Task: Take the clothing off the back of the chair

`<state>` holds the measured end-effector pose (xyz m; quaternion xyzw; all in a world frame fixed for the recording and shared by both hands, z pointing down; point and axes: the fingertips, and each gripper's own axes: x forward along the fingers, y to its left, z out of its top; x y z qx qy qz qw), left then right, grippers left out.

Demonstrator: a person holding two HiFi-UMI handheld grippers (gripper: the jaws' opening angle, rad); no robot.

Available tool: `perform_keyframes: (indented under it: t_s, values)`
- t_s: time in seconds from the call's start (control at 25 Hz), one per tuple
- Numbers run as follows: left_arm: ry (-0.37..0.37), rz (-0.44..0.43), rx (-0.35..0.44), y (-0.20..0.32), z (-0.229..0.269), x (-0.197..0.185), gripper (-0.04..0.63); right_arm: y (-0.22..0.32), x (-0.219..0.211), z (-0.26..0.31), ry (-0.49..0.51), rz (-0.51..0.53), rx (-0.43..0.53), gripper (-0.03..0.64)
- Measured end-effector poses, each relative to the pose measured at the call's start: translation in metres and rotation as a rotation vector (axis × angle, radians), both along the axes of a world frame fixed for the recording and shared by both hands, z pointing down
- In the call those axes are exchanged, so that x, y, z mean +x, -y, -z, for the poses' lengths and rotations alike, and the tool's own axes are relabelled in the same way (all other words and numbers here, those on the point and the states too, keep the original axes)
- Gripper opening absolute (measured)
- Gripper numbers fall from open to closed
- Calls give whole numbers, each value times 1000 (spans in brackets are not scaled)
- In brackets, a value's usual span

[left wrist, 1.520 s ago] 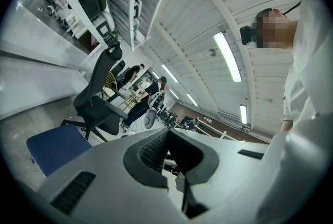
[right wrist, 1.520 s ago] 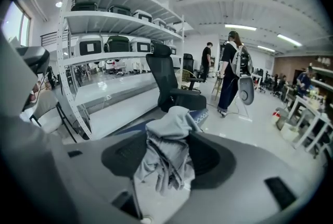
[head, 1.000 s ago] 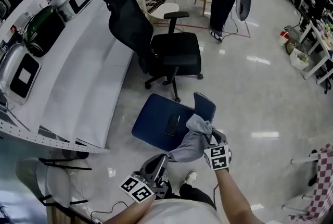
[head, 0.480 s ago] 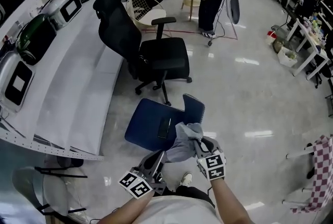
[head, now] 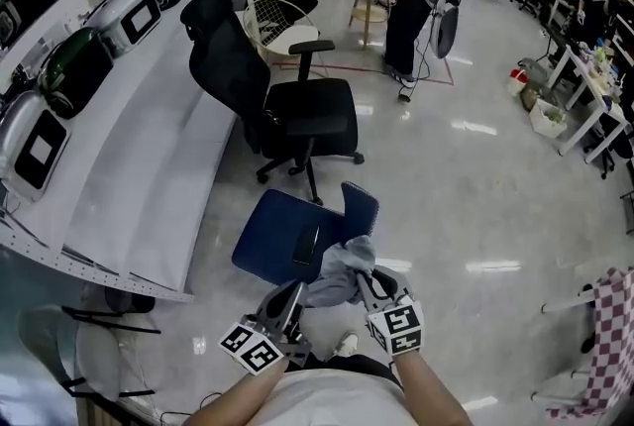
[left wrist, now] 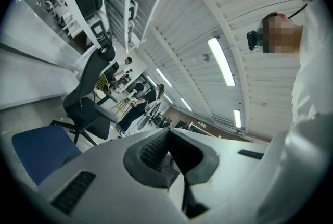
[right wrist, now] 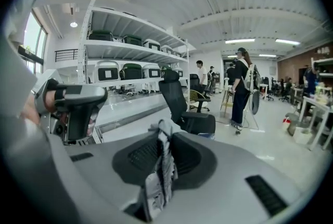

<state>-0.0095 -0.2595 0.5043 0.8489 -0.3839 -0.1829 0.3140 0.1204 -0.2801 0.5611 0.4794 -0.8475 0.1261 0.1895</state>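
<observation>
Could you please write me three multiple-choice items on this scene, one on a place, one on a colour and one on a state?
1. Where does the black office chair stand?
A. Beyond the blue chair, beside the white workbench
B. Stacked on a shelf
C. Tipped on its side

2. What colour is the garment?
A. Red
B. Yellow
C. Grey

3. What is between the jaws of the right gripper?
A. Nothing
B. The garment
C. An armrest

Answers:
1 A: in the head view it stands upright past the blue chair, alongside the workbench.
2 C: the cloth is pale grey in both the head view and the right gripper view.
3 B: the right gripper view shows the jaws closing with the garment pinched between the pads.
</observation>
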Motion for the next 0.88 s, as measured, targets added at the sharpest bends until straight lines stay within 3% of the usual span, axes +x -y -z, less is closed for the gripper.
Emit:
perform_keyframes:
  t_s: [0.52, 0.88]
  values:
    - [76, 174, -19, -38, -4, -11, 8, -7, -23, 8, 103, 158, 27, 70]
    - [69, 152, -6, -47, 3, -29, 8, -20, -42, 18, 109, 146, 37, 71]
